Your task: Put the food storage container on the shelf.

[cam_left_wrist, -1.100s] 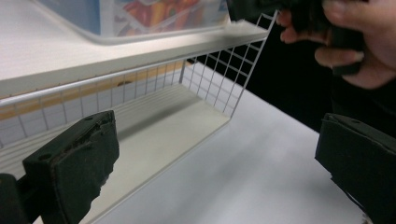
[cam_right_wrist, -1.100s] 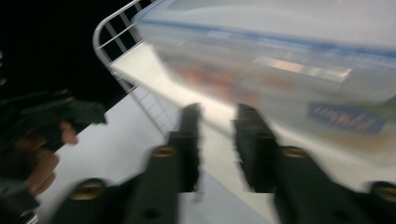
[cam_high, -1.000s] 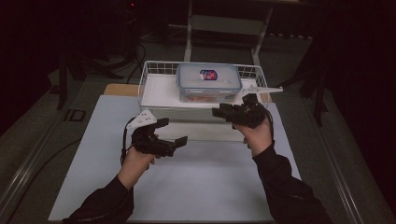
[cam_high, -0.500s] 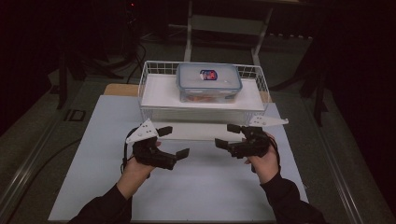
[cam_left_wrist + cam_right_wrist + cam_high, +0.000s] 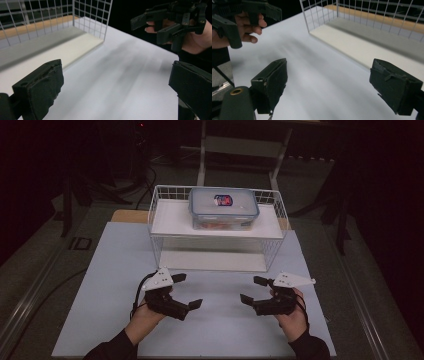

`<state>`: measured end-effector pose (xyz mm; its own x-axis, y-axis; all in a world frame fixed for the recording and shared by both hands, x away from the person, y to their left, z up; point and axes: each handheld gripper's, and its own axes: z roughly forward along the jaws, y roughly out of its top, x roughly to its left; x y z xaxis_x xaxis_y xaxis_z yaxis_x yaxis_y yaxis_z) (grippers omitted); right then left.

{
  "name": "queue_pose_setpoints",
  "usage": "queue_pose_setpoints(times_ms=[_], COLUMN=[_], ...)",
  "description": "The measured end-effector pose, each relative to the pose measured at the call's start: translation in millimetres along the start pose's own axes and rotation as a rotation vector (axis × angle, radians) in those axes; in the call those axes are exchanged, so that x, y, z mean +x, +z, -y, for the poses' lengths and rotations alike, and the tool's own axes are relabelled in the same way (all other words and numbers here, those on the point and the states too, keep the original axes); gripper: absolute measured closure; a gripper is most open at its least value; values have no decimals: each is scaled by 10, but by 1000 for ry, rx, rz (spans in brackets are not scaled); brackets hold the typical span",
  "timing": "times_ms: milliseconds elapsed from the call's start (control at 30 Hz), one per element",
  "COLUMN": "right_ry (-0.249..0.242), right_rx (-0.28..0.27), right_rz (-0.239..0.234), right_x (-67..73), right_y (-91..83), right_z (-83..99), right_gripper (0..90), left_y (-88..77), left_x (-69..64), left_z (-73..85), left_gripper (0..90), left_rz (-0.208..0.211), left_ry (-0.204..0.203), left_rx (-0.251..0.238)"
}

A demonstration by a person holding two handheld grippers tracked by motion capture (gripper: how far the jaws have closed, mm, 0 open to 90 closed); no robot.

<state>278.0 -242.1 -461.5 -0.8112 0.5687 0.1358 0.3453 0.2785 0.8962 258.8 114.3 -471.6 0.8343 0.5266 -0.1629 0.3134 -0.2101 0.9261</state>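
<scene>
A clear plastic box with a blue-rimmed lid and a label sits on the upper shelf of a white wire rack. Well in front of it, low over the white mat, my left gripper is open and holds nothing. My right gripper faces it with a bare gap between them; its jaws have just been opening and stand wide and empty. In the left gripper view my left gripper points at the mat with the right gripper beyond. In the right gripper view my right gripper frames the rack's lower board.
A white mat covers the table, with a wooden strip behind the rack. A cable loops from the left gripper. Metal frame legs stand in the dark behind. Table edges run close on both sides.
Both hands have drawn back from the rack toward the near edge and sunk lower. The right gripper has left the box's side, and its jaws stand wider than before.
</scene>
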Motion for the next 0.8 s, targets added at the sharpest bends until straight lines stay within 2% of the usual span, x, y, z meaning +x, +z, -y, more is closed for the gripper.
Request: queue_pose_setpoints(times_ms=[100, 233, 333, 400, 567, 733, 800], right_ry=[-2, -13, -14, -20, 6, 7, 3], right_rx=[5, 12, 19, 34, 31, 17, 22], right_rz=[20, 43, 56, 68, 105, 96, 94], right_x=[1, -16, -37, -60, -140, -195, -206], right_y=[-41, -111, -173, -211, -315, -332, -318], right_z=[110, 236, 324, 377, 469, 515, 526], right_gripper=[145, 148, 147, 145, 145, 146, 147], left_y=[-3, -8, -33, -62, -142, -248, -285], left_x=[7, 24, 53, 71, 105, 149, 159], left_z=[83, 193, 265, 305, 392, 454, 472], left_gripper=[0, 0, 0, 0, 0, 0, 0], left_rz=[11, -5, -8, -11, -17, -43, -49], left_ry=[9, 28, 25, 25, 28, 1, 3], left_rx=[12, 43, 62, 62, 70, 52, 47])
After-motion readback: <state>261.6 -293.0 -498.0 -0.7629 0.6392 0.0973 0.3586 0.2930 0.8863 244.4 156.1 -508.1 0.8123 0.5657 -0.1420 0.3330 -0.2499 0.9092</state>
